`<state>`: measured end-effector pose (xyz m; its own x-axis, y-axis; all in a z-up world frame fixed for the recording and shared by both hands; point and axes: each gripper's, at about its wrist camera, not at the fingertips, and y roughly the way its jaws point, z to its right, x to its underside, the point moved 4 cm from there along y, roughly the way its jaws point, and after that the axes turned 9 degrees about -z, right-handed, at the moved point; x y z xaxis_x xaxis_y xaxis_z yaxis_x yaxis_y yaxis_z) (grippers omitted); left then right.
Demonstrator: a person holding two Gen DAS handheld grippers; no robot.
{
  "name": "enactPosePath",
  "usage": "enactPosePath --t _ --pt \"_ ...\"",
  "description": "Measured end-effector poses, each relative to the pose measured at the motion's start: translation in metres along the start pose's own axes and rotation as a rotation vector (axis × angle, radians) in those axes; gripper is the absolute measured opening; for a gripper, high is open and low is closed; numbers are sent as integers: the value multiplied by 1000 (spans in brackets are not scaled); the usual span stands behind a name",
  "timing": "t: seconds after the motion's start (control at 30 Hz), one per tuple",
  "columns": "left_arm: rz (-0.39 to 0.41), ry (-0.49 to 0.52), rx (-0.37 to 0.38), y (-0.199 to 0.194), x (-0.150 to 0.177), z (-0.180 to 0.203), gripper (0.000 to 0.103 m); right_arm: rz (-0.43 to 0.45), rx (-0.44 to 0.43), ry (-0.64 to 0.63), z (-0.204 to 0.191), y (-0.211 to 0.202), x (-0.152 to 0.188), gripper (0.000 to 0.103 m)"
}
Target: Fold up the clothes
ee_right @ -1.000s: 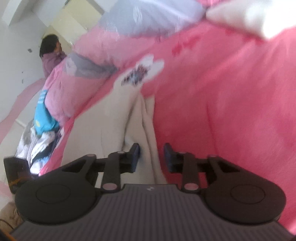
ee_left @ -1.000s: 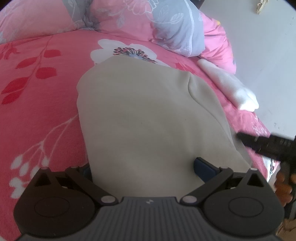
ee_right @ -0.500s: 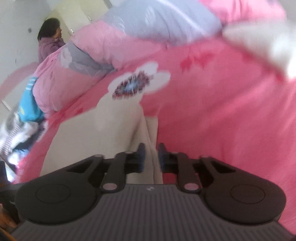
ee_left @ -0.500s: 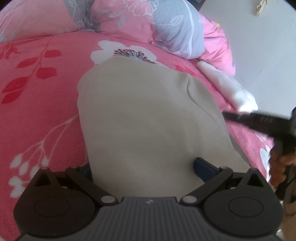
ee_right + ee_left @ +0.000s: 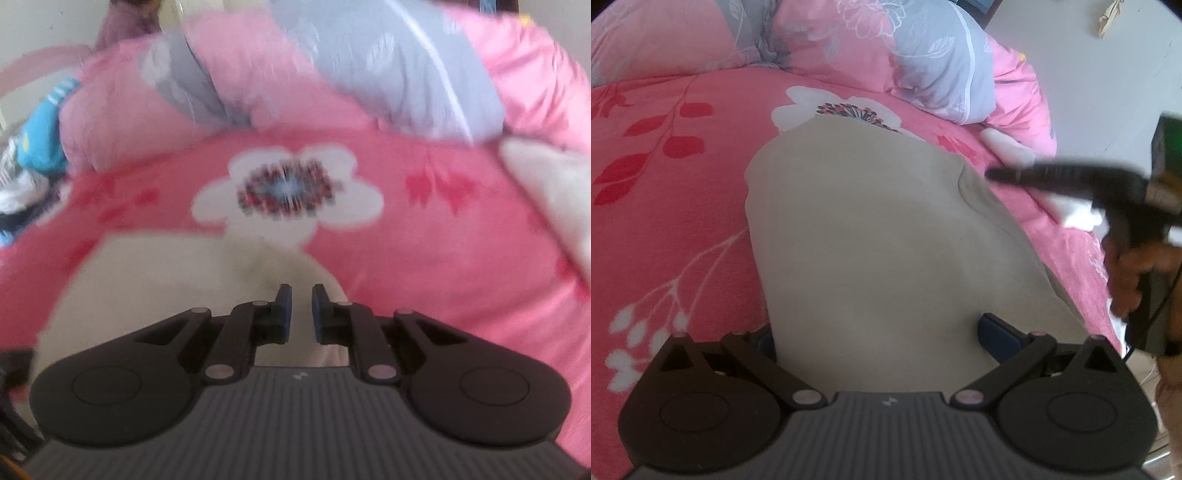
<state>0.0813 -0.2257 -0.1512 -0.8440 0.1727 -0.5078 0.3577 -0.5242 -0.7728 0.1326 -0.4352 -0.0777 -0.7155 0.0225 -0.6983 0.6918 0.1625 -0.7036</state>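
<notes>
Garment: the beige garment [image 5: 871,236] lay spread flat on the bed, its far edge reaching the white flower [image 5: 834,110] printed on the cover; through my right wrist camera it [image 5: 155,280] looked pale and blurred.

Left tongs: my left tongs [image 5: 879,332] stood wide apart, the near end of the garment filling the gap between them. One blue pad [image 5: 997,334] showed on the right; the other finger was mostly behind the cloth, and I could not tell whether either pad pressed on it.

Right tongs: my right tongs [image 5: 298,308] had their jaws nearly together, only a narrow slit between the blue pads [image 5: 284,314]. I saw nothing pinched in that slit; the garment lay behind and below it. From the left camera they [image 5: 991,173] appeared as a dark blurred bar above the garment's right edge, with a hand [image 5: 1134,277] on the handle.

Bed: the pink cover [image 5: 665,206] with red leaves ran all round the garment.

Bedding: a pink and grey quilt [image 5: 923,59] was bunched along the far side.

White cloth: a folded white cloth [image 5: 1008,151] lay to the right, apart from the garment.

Wall: pale wall [image 5: 1100,81] beyond the bed's right side.
</notes>
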Motion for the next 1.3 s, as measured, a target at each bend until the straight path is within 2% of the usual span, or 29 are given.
enactPosePath --t 0.03,0.1,0.17,0.2,0.27,0.37,0.47,0.6,0.67,0.7,0.77,0.9,0.93,1.03,1.1,1.17,1.23,1.27,1.3 --pt "1 0 1 0 0 0 103 11 -5 0 -2 1 -4 10" --pt "4 -1 4 -1 1 0 103 -21 -9 21 2 21 -7 10" --pt "7 -2 5 -1 1 0 103 -125 35 19 15 56 2 9" --pt "7 -3 7 -1 1 0 103 -127 13 48 20 59 7 9" --pt "13 4 11 -1 2 0 103 -115 -10 143 28 48 1 9" --pt "15 5 9 -2 2 0 103 -51 24 101 17 18 -15 11" --pt "18 2 6 -1 2 1 103 -37 -69 80 -1 4 -26 11" --pt "14 2 4 -1 2 2 103 -144 -129 92 -14 49 -25 10" --pt "7 2 4 -1 1 2 103 -205 -99 92 -11 77 -17 5" --pt "3 4 5 -1 0 1 103 -198 -84 98 -10 79 -16 0" --pt "0 10 2 -1 0 1 103 -166 -49 123 -10 65 -20 0" --pt "-14 4 -17 0 -2 3 103 -102 72 28 -15 18 -19 7" --pt "-19 -1 -22 1 -3 4 103 -98 74 4 -15 7 -15 7" --pt "-27 -8 -33 2 -4 5 103 -77 -13 -35 -18 -30 8 8" --pt "-33 -9 -39 3 -5 5 103 -102 -75 -66 -21 -41 34 11" --pt "-43 4 -57 4 -5 8 103 -173 -64 -103 -21 -32 65 16" --pt "-49 2 -63 4 -6 9 103 -145 -78 -107 -17 -38 75 17" --pt "-53 -4 -63 3 -6 9 103 -151 -91 -66 -12 -42 71 19" --pt "-57 -7 -64 3 -6 9 103 -136 -104 10 -2 -49 66 29"
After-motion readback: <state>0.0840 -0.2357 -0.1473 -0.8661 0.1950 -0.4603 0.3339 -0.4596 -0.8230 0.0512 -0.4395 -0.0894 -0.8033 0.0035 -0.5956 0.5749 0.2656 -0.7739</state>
